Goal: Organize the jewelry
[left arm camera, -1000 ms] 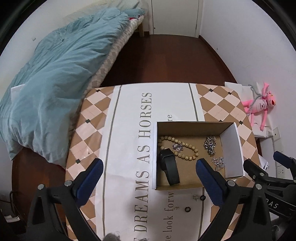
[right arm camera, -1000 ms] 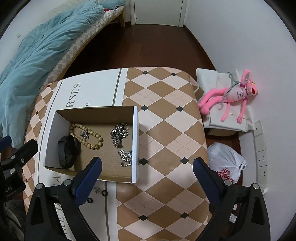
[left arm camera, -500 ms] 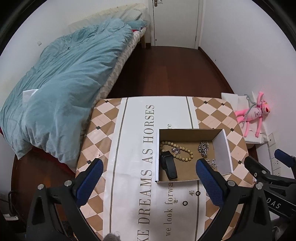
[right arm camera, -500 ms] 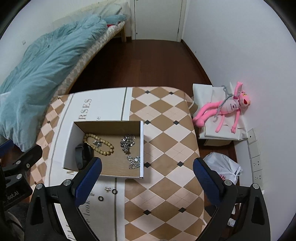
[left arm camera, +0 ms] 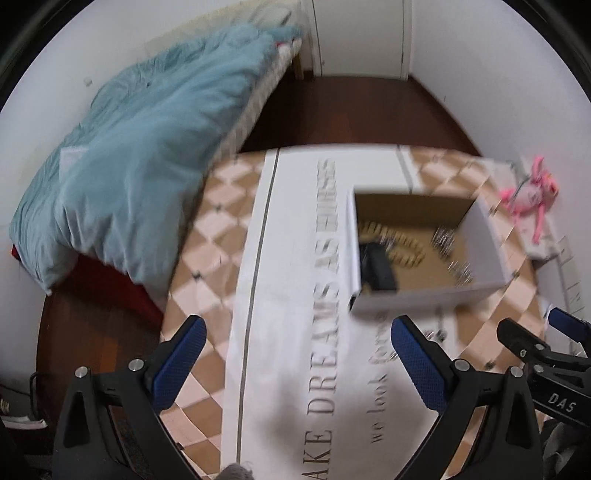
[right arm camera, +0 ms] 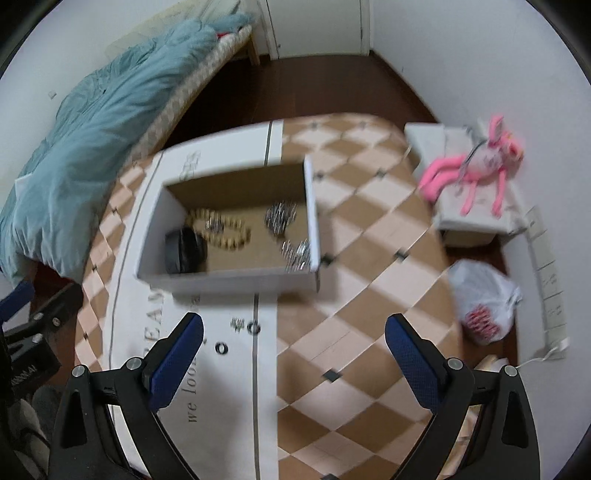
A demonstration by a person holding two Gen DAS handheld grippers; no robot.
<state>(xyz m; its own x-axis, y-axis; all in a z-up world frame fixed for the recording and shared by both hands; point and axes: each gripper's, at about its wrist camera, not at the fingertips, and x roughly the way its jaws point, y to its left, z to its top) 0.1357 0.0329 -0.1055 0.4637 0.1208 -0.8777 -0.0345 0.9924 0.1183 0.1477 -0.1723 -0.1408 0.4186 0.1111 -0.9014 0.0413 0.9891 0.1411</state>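
Note:
A white cardboard box (right arm camera: 236,277) with a brown inside stands on the checkered table (right arm camera: 369,295). In it lie a wooden bead bracelet (right arm camera: 225,230), a black band (right arm camera: 184,249) and silver chain pieces (right arm camera: 281,216). Small rings (right arm camera: 253,327) and an earring (right arm camera: 236,323) lie on the cloth in front of the box. My right gripper (right arm camera: 293,354) is open and empty, held above the table's near side. My left gripper (left arm camera: 295,360) is open and empty, above the white runner left of the box (left arm camera: 424,299). Both views are blurred.
A bed with a blue duvet (left arm camera: 140,166) lies left of the table. A pink plush toy (right arm camera: 476,166) on a white bag and a plastic bag (right arm camera: 484,299) sit on the floor to the right. A door (right arm camera: 317,26) is at the back.
Both grippers first rose away from the table, so the box shrank in view, and then dropped back closer. Both stay open and empty. Nothing on the table has moved.

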